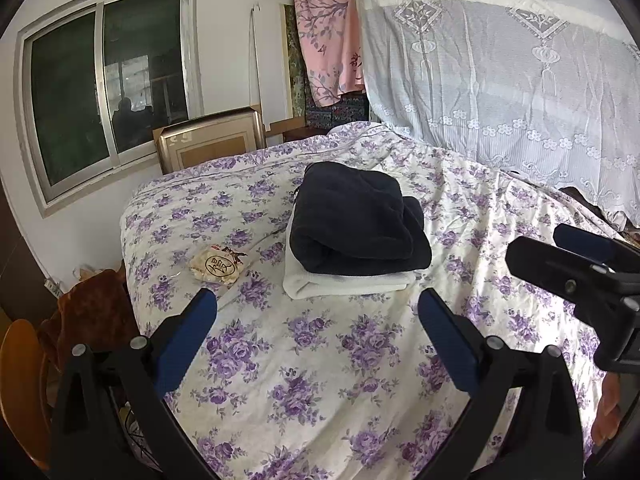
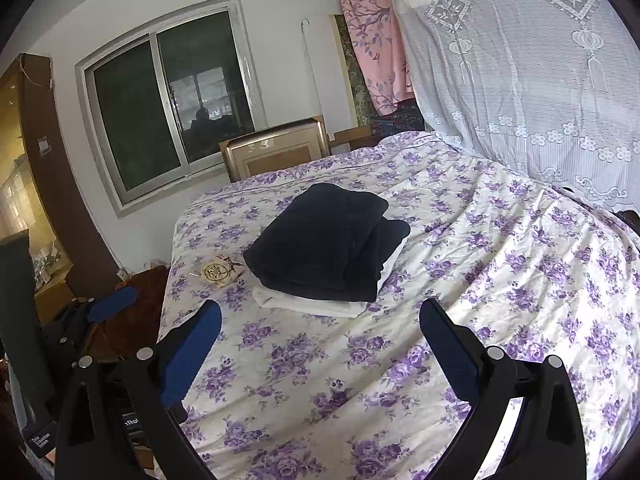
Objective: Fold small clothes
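Both grippers, left gripper [image 1: 318, 308] and right gripper [image 2: 320, 318], hover released above the flowered bed [image 1: 320, 380]. Ahead, the folded dark garment [image 1: 356, 220] lies on a white towel [image 1: 344, 282], a small packet [image 1: 218, 266] beside.

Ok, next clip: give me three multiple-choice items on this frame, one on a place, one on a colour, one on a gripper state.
1. Where does the dark folded garment lie?
A. On the white folded cloth
B. On the floor
C. In a gripper

2. What colour are the flowers on the bedspread?
A. Red
B. Purple
C. Yellow

3. How do the left gripper and right gripper stand?
A. Both shut
B. One clamps cloth
C. Both open, empty

Key: 1 A, white edges show beneath it; 2 B, purple blooms throughout; 3 C, bedspread shows between each pair of fingers.
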The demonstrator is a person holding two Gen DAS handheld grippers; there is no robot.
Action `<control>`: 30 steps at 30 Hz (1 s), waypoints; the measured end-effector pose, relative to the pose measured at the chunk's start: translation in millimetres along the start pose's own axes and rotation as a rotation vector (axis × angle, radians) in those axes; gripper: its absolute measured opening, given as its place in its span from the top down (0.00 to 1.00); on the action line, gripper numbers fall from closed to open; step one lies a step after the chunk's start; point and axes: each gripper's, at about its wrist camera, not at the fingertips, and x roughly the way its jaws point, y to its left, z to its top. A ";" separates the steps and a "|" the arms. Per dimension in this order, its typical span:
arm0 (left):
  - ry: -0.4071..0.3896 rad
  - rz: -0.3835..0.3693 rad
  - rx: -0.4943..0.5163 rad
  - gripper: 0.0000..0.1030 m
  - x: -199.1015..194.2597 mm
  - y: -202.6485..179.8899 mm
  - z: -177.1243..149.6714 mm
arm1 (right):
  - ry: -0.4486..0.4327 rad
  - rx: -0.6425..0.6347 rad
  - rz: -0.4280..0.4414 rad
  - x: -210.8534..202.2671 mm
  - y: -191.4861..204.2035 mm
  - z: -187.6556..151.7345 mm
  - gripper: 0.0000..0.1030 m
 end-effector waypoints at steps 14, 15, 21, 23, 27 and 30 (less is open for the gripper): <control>0.018 -0.005 -0.005 0.05 0.8 -0.5 0.1 | -0.003 0.003 0.007 1.5 2.6 -0.6 0.03; 0.022 -0.006 -0.007 0.05 1.6 -0.3 0.0 | -0.002 0.004 0.006 1.2 1.6 -0.6 0.03; 0.023 -0.005 -0.008 0.05 1.7 0.2 -0.9 | -0.003 0.005 0.008 0.7 1.1 -0.5 0.03; 0.022 0.002 -0.006 0.05 2.0 0.3 -1.2 | -0.003 0.005 0.008 1.3 2.5 -0.4 0.03; 0.019 0.005 0.002 0.04 3.6 1.0 -1.3 | -0.002 0.006 0.010 2.5 2.3 -0.9 0.03; 0.022 0.004 0.000 0.04 5.0 1.8 -1.0 | -0.002 0.009 0.011 1.9 1.3 -0.8 0.03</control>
